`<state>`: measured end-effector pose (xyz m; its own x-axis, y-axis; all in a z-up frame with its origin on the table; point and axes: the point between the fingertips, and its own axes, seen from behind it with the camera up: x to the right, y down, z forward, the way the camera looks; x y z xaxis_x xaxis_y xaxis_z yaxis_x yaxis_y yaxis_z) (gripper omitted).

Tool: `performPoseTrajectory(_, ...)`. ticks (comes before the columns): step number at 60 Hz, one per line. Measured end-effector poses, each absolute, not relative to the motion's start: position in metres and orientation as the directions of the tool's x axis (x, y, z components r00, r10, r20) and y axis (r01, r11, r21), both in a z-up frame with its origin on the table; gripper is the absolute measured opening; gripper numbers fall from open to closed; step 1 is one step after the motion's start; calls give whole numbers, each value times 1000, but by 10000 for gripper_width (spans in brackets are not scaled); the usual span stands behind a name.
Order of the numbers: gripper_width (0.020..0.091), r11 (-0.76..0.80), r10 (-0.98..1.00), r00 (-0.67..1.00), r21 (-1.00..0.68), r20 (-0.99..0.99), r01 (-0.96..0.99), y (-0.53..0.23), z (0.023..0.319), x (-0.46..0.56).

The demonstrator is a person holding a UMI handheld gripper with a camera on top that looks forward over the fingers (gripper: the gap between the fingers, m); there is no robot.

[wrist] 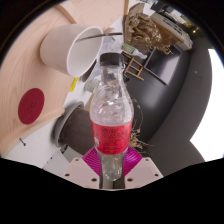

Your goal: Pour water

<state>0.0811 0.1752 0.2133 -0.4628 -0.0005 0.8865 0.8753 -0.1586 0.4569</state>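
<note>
The gripper [110,160] has closed on a clear plastic water bottle [108,112], both pink pads [94,157] pressing the lower body just under its red label — a low hold that, I judge, keeps the bottle steady while leaving its neck free to swing toward a target. The bottle appears lifted, standing roughly upright between the fingers, its ridged neck and pale cap [108,62] pointing up toward a white cup [70,50]. That cup lies tilted beyond the cap, smooth-walled and round-mouthed, resting near the edge of a pale wooden board [35,70] which carries a dark red disc [31,105]. Its open mouth faces the bottle, so it reads as the likely receiver for the pour. Whether the cap is screwed on I cannot tell. To the other side stands a spindly wooden model [152,35] of thin sticks — well apart from the bottle, on a dark round surface [165,100].
</note>
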Motion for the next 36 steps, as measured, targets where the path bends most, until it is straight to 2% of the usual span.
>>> performPoseTrajectory(5, 233, -167, 11, -405, 401, 914, 900, 176, 216, 83)
performPoseTrajectory(10, 234, -202, 25, -265, 264, 964, 943, 174, 220, 92)
performPoseTrajectory(20, 235, -302, 16, 259, -242, 966, 922, 161, 225, 113)
performPoseTrajectory(29, 235, -334, 11, 709, -666, 705, 667, 153, 208, 106)
performPoseTrajectory(36, 234, -380, 36, 928, -853, 372, 357, 154, 175, 95)
